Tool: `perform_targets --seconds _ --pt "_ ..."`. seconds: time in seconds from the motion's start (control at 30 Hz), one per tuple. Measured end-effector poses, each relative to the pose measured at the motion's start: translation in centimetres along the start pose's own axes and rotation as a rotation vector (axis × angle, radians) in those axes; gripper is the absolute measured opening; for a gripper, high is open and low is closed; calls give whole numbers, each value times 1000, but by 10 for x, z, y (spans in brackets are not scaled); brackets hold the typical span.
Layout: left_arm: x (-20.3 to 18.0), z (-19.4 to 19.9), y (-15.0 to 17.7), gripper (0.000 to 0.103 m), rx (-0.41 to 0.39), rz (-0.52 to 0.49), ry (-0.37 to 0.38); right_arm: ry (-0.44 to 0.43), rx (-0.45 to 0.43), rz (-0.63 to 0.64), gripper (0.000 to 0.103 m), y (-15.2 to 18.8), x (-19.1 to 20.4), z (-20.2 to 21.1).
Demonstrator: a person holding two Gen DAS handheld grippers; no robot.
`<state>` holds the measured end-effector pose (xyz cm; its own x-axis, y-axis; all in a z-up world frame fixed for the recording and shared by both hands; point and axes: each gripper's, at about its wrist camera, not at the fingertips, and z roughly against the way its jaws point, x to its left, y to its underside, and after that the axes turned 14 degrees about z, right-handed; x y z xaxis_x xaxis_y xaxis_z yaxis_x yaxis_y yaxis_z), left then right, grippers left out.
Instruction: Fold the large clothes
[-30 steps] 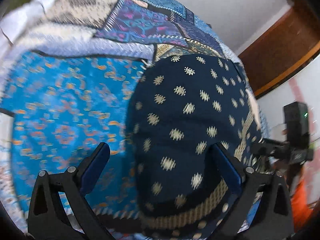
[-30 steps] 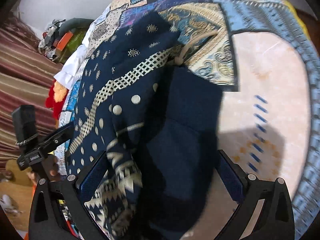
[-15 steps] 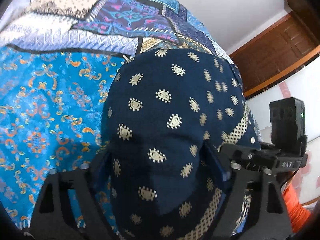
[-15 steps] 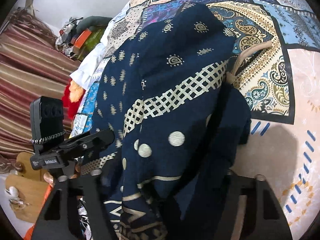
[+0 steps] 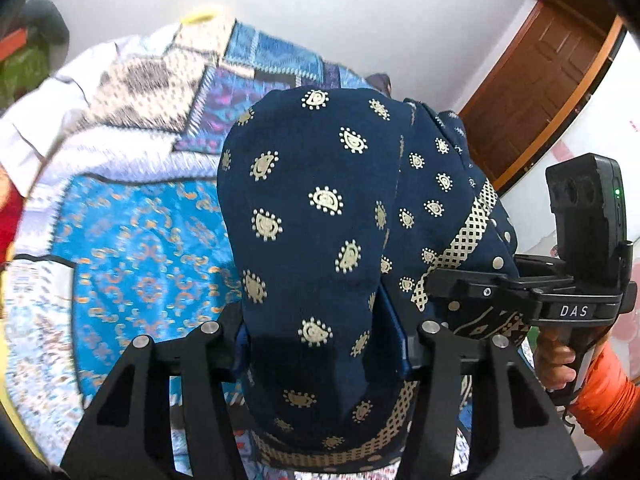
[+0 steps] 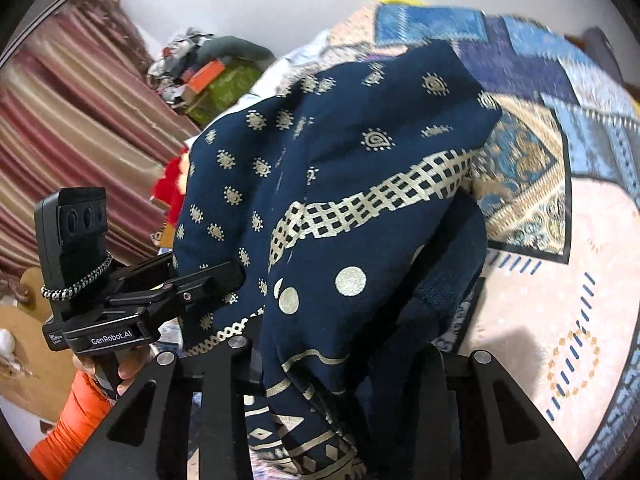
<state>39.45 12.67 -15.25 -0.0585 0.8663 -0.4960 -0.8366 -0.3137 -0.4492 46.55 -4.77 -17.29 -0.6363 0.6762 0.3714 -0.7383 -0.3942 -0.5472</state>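
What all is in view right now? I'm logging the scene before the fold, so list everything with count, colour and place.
garment: one, navy with gold motifs and a lattice band, bunched and pinched at two spots by both tools.
patchwork bedspread: one, blue, purple, cream and peach panels, under the garment.
curtain: one, maroon and beige stripes, left in the right wrist view.
clutter pile: green, orange and grey items, exact count unclear, at the far edge of the bed.
door: one, brown wood, upper right in the left wrist view.
wall: white, behind the bed.
left tool: black, its jaws just closed in on the garment.
right tool: black, likewise closed on the garment.
sleeve: orange, on the left arm.
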Motion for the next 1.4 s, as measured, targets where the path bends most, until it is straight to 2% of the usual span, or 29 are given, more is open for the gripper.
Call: perform_targets --seconds 0.23,0.37,0.47,0.6,0.8,0.9,0.97,1.03,1.13,1.2,1.23,1.4 --pt "17 50 4 53 -65 24 -6 -18 -35 58 33 -14 52 13" --pt "37 71 17 53 -73 53 -28 -40 -23 80 33 -13 76 4" --pt "61 72 26 53 -56 94 -62 -63 16 72 33 -12 88 -17" --pt "99 58 40 53 -8 174 -81 -89 92 65 33 -7 96 -57" --pt "158 9 55 54 100 321 -80 -114 230 26 33 10 85 -132" --pt "174 -6 55 56 102 358 -56 -109 268 7 35 10 73 -157" --pt "175 -10 52 59 91 345 -53 -80 294 19 38 8 64 -168" --pt "168 -13 52 63 81 295 -83 -85 302 33 44 7 58 -171" --pt "160 -12 59 69 64 247 -121 -89 316 58 59 4 48 -171" --pt "162 -5 62 69 46 237 -141 -52 312 69 78 8 39 -159" --pt "161 2 64 70 32 224 -166 -30 307 76 81 13 38 -153" --pt "154 30 72 70 -26 140 -312 106 264 165 83 23 37 -104"
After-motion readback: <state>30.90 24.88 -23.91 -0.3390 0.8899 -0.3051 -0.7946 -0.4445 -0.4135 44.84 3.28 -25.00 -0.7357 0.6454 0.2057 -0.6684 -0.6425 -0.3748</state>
